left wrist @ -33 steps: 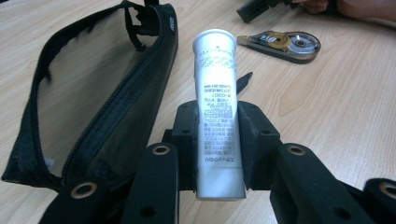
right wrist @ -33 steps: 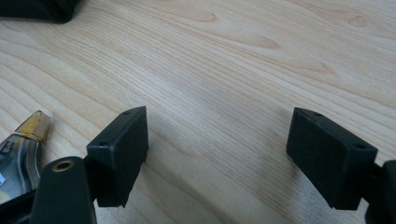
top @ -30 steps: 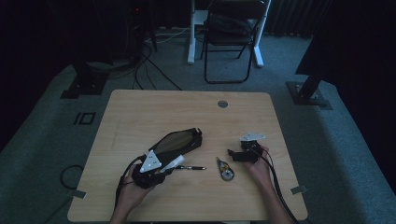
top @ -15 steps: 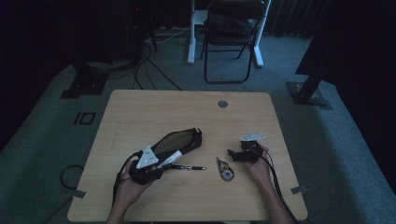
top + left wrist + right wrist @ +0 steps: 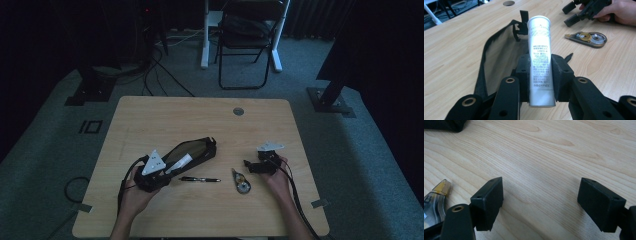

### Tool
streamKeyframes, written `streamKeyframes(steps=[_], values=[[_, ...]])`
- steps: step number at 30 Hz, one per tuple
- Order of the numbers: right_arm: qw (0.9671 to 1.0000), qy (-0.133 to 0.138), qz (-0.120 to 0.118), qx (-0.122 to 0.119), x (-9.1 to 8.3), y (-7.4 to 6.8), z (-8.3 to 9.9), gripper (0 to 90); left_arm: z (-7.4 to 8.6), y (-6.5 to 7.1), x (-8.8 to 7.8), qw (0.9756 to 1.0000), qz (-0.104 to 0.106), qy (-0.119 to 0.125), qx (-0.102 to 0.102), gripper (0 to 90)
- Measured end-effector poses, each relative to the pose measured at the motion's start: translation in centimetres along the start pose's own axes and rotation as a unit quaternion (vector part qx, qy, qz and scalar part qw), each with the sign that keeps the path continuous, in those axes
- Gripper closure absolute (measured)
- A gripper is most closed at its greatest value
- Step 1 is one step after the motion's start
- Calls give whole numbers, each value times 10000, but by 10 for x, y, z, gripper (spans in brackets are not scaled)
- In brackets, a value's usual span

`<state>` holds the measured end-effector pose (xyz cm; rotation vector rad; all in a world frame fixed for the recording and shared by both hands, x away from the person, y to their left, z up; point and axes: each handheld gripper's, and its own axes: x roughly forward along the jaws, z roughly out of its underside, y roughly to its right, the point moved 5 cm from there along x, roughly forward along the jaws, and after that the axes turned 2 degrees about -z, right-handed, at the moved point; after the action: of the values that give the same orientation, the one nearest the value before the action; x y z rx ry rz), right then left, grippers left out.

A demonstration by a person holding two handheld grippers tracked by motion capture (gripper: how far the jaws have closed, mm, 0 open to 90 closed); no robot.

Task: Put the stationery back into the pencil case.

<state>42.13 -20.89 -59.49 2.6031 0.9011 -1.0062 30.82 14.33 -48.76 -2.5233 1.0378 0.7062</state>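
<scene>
Two claws noted at the near edge of the tabletop (image 5: 150, 110). Left claw (image 5: 540, 72) is clamped on a white tube (image 5: 540, 57), held above the near end of an open black pouch (image 5: 192, 150), tube pointing along it. Right claw (image 5: 540, 202) stands apart with nothing between, low over bare wood. Between the two lie a black pen (image 5: 200, 179) and a correction tape dispenser (image 5: 242, 182). Beyond the tabletop stands a folding chair (image 5: 247, 40).
</scene>
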Motion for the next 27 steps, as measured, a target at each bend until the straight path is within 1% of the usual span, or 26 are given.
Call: streamKeyframes(steps=[6, 15, 27], values=[[10000, 0, 0, 0, 0, 0, 0, 209, -5, -5, -1, 10000, -82, 27, 35, 710], [10000, 0, 1, -1, 0, 0, 0, 209, -9, -14, 1, 9998, -184, 48, 33, 710], [10000, -1, 0, 0, 0, 0, 0, 209, -10, -23, 6, 9995, -305, 54, -43, 710]])
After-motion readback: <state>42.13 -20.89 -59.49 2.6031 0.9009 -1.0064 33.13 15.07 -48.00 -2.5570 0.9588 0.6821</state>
